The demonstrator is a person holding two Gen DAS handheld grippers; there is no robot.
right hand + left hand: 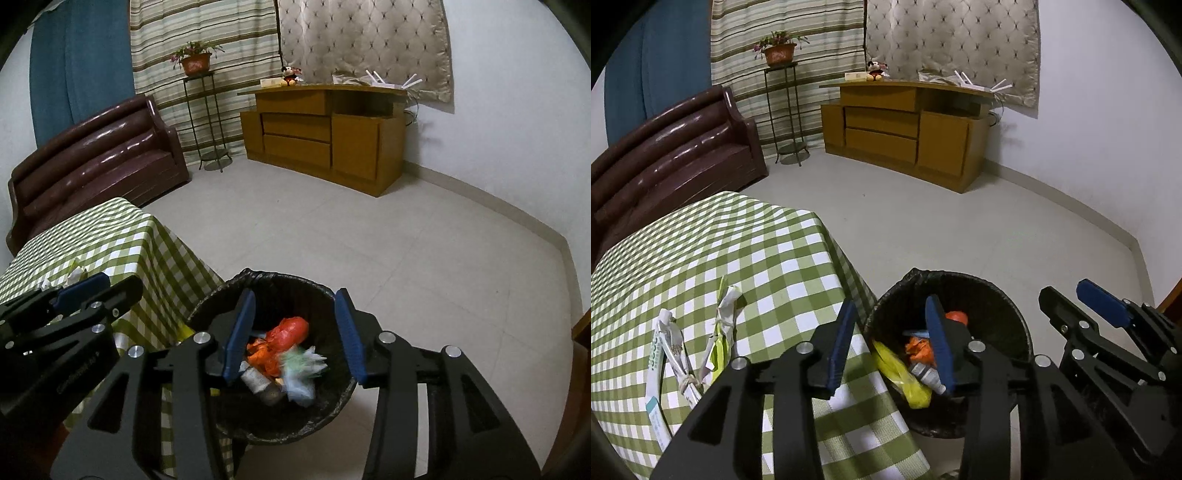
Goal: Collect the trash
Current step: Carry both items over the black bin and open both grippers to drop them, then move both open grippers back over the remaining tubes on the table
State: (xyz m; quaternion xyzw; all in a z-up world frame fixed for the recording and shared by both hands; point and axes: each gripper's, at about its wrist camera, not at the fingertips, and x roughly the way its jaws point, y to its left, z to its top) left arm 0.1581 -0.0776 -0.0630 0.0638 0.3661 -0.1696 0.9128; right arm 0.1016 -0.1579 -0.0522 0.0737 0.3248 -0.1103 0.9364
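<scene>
A black lined trash bin (993,295) stands on the floor beside the table; it also shows in the right wrist view (295,288). It holds orange (288,332), yellow (905,380) and grey trash. A blurred pale green-white piece (301,369) is dropping into it under my right gripper (291,336), which is open above the bin. My left gripper (892,339) is open and empty over the table edge and bin rim. Two knotted wrappers, a white one (665,358) and a yellow-green one (722,332), lie on the checked tablecloth (738,251).
A brown sofa (672,155) stands behind the table. A wooden cabinet (905,133) and a plant stand (783,110) line the far wall. Pale tiled floor (406,240) spreads around the bin.
</scene>
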